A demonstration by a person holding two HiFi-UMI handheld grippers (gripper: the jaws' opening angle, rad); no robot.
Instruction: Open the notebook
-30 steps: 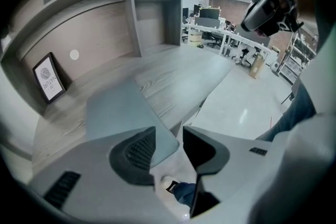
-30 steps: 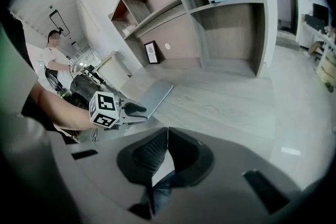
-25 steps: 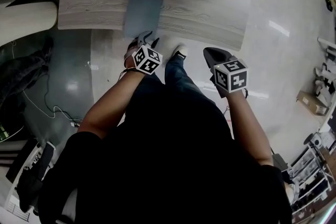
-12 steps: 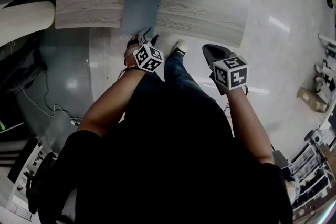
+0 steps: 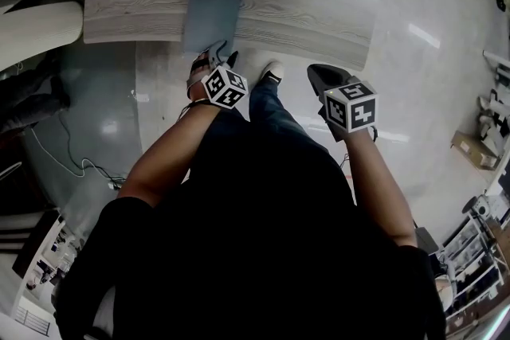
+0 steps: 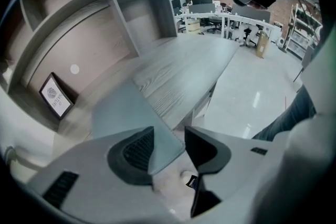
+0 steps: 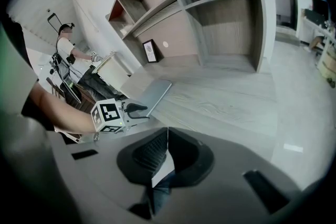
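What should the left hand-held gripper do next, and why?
Probably close on the cover's corner. The left hand-held gripper has just been opening its jaws; they stand apart around the near corner of the closed grey-blue notebook on the wooden desk, gripping nothing.

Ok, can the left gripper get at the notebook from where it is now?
Probably yes. The left gripper has just been opening its jaws, and the near corner of the closed notebook sits between them; nothing on the desk blocks it.
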